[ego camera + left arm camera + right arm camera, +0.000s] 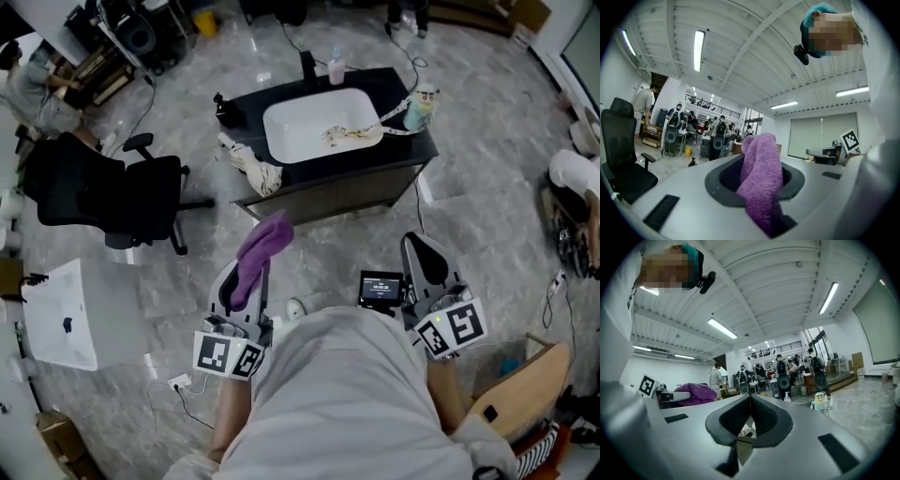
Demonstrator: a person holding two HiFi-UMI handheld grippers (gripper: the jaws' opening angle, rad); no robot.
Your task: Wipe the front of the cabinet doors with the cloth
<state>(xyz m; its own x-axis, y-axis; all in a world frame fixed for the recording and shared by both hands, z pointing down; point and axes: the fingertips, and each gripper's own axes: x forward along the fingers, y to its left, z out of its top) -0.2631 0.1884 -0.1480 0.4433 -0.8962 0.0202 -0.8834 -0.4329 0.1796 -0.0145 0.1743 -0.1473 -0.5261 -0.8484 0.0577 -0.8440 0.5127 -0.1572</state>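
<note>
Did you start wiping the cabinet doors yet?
Not yet. Done: the left gripper is shut on the purple cloth. Right now the cloth is held away from the cabinet doors. To do: all the wiping. The right gripper is shut, empty.

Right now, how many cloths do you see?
2: purple cloth in the left tongs, pale cloth on the counter's left corner. A crumpled thing in the sink may be a third.

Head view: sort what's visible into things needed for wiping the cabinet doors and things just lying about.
For the job: purple cloth, left tool gripping it, cabinet doors.
Lying about: office chair, pink bottle, figurine.
</note>
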